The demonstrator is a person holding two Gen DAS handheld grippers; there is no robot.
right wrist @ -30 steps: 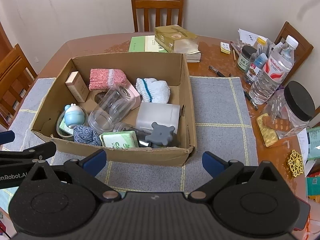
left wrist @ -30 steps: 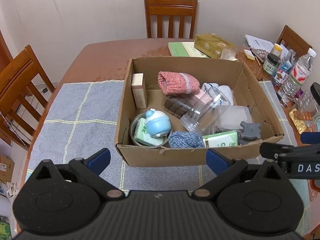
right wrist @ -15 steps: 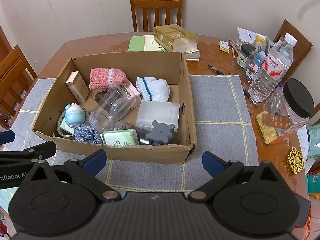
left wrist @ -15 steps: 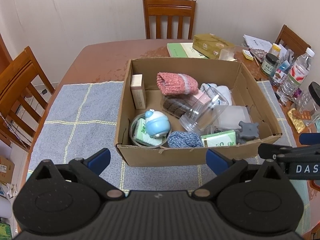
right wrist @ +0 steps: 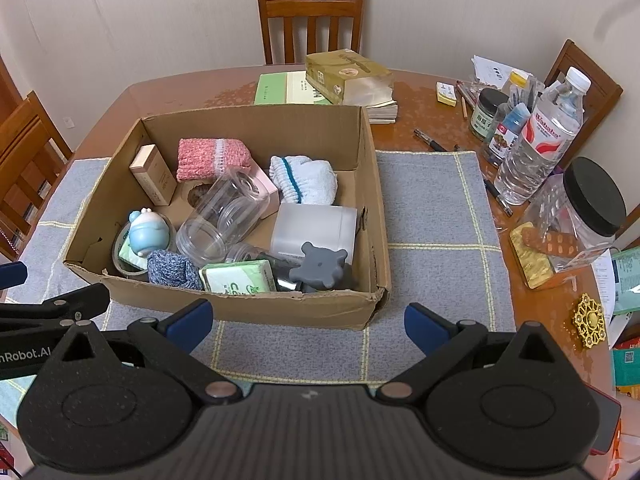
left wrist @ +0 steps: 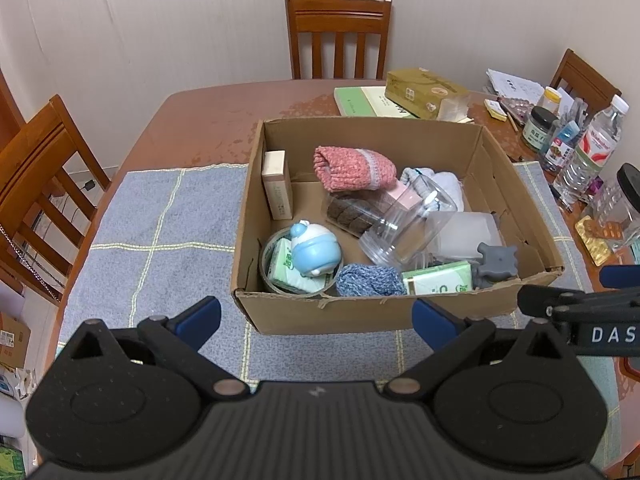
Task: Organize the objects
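Both grippers wide, holding nothing: left gripper (left wrist: 316, 314), right gripper (right wrist: 308, 320), hovering near side of cardboard box (left wrist: 360, 312) on tabletop mat. Objs piled in box, e.g. clear jar (right wrist: 224, 216); stage ambiguous, box mid-fill or mid-empty. Any reach: come from above, clear box wall

Not much has moved in the last second. Both grippers have drifted slightly, so the cardboard box (left wrist: 372, 312) sits a touch differently in each view: from the right gripper (right wrist: 308, 322) its near edge has slid a little lower, and from the left gripper (left wrist: 316, 314) the scene has shifted faintly leftward. Nothing inside the box has been disturbed.
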